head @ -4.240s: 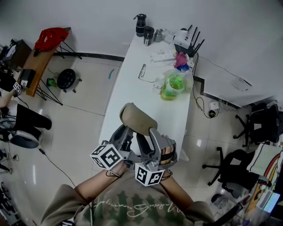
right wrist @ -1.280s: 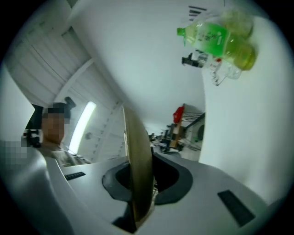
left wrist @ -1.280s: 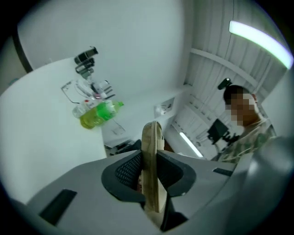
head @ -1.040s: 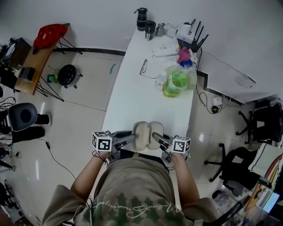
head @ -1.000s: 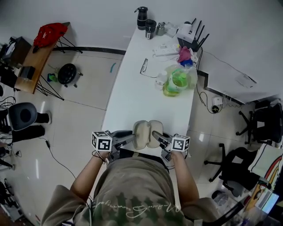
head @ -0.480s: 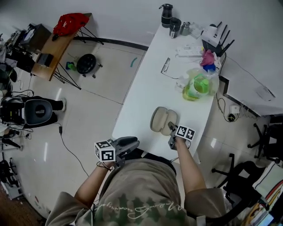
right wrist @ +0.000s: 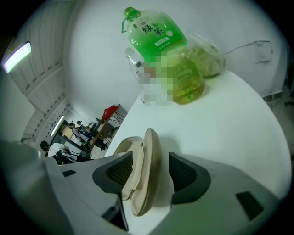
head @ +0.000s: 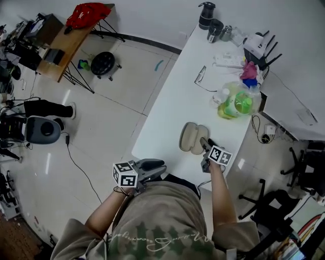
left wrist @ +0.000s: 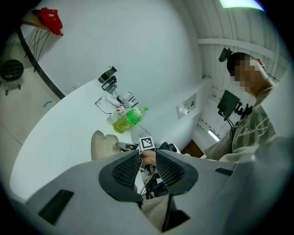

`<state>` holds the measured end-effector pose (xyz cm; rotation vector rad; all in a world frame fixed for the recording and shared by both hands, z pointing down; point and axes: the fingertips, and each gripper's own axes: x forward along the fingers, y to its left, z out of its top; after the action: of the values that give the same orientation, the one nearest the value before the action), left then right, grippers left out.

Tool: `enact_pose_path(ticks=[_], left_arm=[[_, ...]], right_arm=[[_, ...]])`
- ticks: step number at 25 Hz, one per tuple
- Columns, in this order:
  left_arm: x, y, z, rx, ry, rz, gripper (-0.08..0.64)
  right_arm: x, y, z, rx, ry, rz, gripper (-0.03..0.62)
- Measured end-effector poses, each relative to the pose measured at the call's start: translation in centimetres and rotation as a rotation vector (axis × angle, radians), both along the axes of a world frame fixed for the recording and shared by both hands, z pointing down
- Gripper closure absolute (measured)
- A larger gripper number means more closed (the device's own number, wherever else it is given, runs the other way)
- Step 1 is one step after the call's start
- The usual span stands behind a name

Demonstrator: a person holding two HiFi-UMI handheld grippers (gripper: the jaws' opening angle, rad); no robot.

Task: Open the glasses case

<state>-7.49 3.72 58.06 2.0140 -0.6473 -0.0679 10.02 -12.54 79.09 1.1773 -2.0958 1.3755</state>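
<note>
Head view: glasses case [head: 192, 138] lies splayed open near the front edge of the white table [head: 172, 117]. Opening looks done. No glasses visible inside. Right gripper [head: 204, 144] at the case, left gripper [head: 161, 167] well apart.

Left gripper view: left gripper [left wrist: 148, 161] jaws parted, nothing between them; case [left wrist: 102, 144] beyond.

Right gripper view: right gripper [right wrist: 151, 173] jaws have just been opening. They straddle the case [right wrist: 149, 156] edge, right pad clear. Remaining, I judge: withdraw. Green bottle [right wrist: 170, 50] behind.

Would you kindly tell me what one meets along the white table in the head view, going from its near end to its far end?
glasses case → green bottle → spectacles → power strip → black flask
</note>
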Motion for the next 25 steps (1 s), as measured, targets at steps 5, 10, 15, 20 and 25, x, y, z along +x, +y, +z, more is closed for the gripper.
enact_pose_path(ticks=[5, 10, 15, 20, 25], left_arm=[[-0.9, -2.0, -0.9, 0.046, 0.030, 0.034, 0.442], [-1.7, -3.8, -2.1, 0.141, 0.018, 0.076, 0.471], [-2.9, -4.8, -3.9, 0.197, 0.123, 0.099, 0.554], [-2.5, -4.9, -5.5, 0.264, 0.173, 0.144, 0.554], [-1.6, -2.1, -5.9, 0.292, 0.159, 0.099, 0.554]], right_arm=[[1.7, -0.1, -3.5, 0.116, 0.028, 0.043, 0.368], [0.9, -0.4, -11.7, 0.316, -0.185, 0.201, 0.368], [-3.2, 3.2, -17.5, 0.438, -0.371, 0.276, 0.370], [-5.7, 7.0, -22.4, 0.550, -0.359, 0.213, 0.370], [-5.0, 10.6, -26.0, 0.711, -0.236, 0.065, 0.370]])
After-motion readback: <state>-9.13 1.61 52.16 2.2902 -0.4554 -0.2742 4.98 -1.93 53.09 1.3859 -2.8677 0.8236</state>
